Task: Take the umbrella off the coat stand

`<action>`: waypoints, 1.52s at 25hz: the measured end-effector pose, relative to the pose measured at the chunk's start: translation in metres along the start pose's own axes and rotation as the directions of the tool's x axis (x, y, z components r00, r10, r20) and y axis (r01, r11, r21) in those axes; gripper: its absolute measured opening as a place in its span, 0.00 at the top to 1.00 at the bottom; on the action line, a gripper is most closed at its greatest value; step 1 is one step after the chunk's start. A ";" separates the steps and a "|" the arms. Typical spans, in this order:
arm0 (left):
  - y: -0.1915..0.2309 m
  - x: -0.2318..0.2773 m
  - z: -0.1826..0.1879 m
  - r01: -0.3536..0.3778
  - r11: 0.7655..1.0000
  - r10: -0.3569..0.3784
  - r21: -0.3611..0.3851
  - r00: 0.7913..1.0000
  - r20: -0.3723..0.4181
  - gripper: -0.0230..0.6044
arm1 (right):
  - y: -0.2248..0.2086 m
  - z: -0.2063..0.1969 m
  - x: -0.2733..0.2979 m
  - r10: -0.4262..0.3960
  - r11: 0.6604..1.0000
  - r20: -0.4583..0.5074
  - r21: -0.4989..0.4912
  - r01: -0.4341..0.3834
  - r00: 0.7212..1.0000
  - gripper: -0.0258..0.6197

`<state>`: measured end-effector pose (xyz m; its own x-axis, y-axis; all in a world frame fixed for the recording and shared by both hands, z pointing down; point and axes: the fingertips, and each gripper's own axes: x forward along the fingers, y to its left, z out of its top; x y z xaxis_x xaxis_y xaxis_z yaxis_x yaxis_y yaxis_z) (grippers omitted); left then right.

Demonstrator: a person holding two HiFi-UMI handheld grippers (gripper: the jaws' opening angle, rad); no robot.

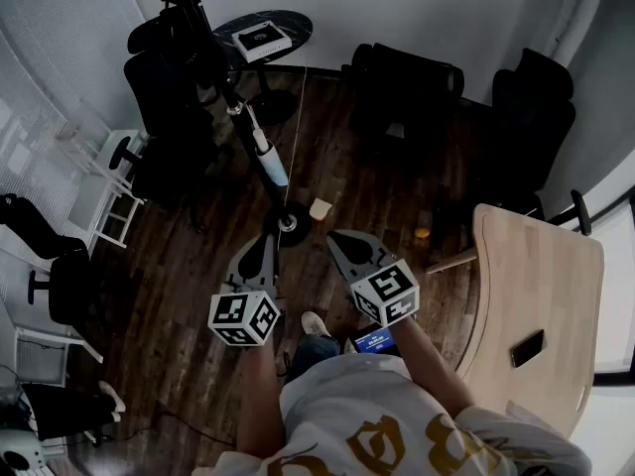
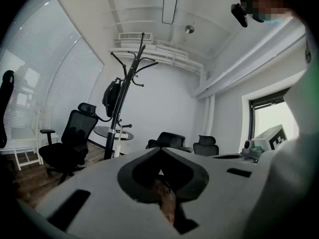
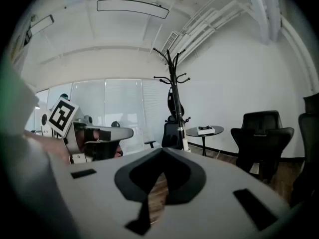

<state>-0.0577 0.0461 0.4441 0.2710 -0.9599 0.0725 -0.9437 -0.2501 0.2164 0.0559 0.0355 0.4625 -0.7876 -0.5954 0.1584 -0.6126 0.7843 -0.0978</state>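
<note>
Left gripper [image 1: 261, 249] and right gripper [image 1: 342, 245] are hovering, jaws together and empty, near the coat stand [image 1: 224, 83], where the umbrella [image 1: 270, 163] is hanging low on the pole, so reaching without parting them is likely risking knocking it off or tipping the stand.

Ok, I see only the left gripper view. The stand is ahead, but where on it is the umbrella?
Observer: In the head view, the umbrella lies low along the stand, just above its base.
Operator: And the right gripper?
Observer: The right gripper has its tongs shut and empty. It is level with the left gripper.
Operator: What is at my right side?
Observer: A wooden table with a dark phone on it.
</note>
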 end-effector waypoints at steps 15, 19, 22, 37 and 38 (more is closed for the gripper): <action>0.002 0.007 0.002 -0.001 1.000 0.001 -0.010 1.000 0.001 0.93 | -0.004 -0.004 0.007 0.009 1.000 -0.012 0.004 -0.009 1.000 0.94; 0.002 0.009 0.001 -0.004 1.000 0.004 -0.012 1.000 0.001 0.93 | -0.008 -0.003 0.007 0.008 0.999 0.001 0.034 -0.008 1.000 0.94; 0.002 0.008 0.002 -0.012 1.000 0.012 -0.015 1.000 0.003 0.93 | -0.009 -0.002 0.005 0.012 0.998 0.011 0.062 -0.013 1.000 0.94; 0.031 0.028 0.001 -0.051 0.998 0.052 -0.039 0.999 0.002 0.93 | -0.030 -0.007 0.035 0.033 0.986 0.016 0.162 -0.035 0.999 0.94; 0.035 0.033 0.002 -0.051 0.998 0.051 -0.041 0.999 0.000 0.93 | -0.032 -0.007 0.040 0.035 0.986 0.015 0.164 -0.037 0.999 0.94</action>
<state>-0.0821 0.0051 0.4527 0.2222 -0.9714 0.0835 -0.9479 -0.1952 0.2517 0.0444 -0.0129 0.4786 -0.8094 -0.5701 0.1406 -0.5857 0.7665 -0.2635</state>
